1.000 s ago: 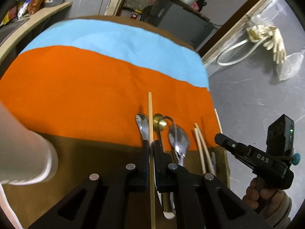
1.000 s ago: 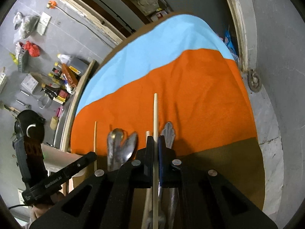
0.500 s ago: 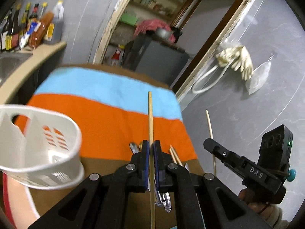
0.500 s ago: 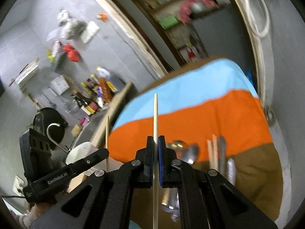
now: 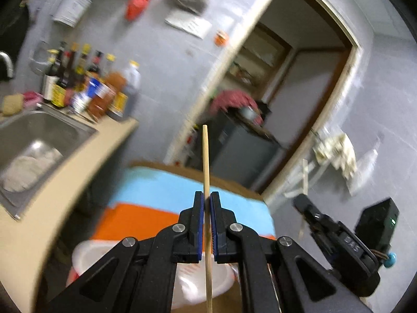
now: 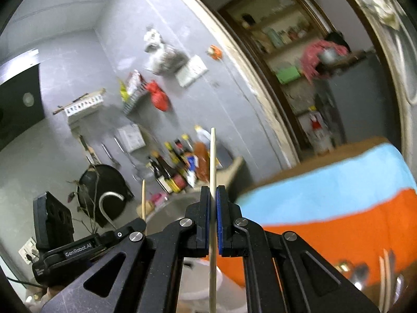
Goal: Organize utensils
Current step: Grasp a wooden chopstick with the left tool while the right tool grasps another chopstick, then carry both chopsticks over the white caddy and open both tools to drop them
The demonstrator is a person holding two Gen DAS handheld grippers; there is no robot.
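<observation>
The table (image 5: 146, 164), my landmark, is the biggest thing here: brown at its far edge, with a cloth (image 6: 338, 203) over it in two bands, one light blue and one orange. Beside the table's left edge runs a counter (image 5: 78, 161) with one steel sink (image 5: 39, 135); a row of sauce bottles (image 5: 86, 88) stands behind the sink, too blurred for me to count or to read their labels.

On the near part of the table sits one white basket (image 5: 198, 281), mostly hidden under my left gripper (image 5: 206, 206). That gripper is clamped on one wooden chopstick (image 5: 206, 161), which sticks out forward past the pads, above the table's blue band. My right gripper (image 6: 213, 198) is likewise clamped on one chopstick (image 6: 213, 156), pointing toward the bottles.

From the right wrist view the left tool's side reads "GenRobot.AI" (image 6: 78, 250); from the left wrist view the right tool's body reads "DAS" (image 5: 351, 244).

On the orange band at the near right of the table lie the remaining utensils (image 6: 365, 274): a few spoons and two pale sticks, as far as the blur lets me tell.
</observation>
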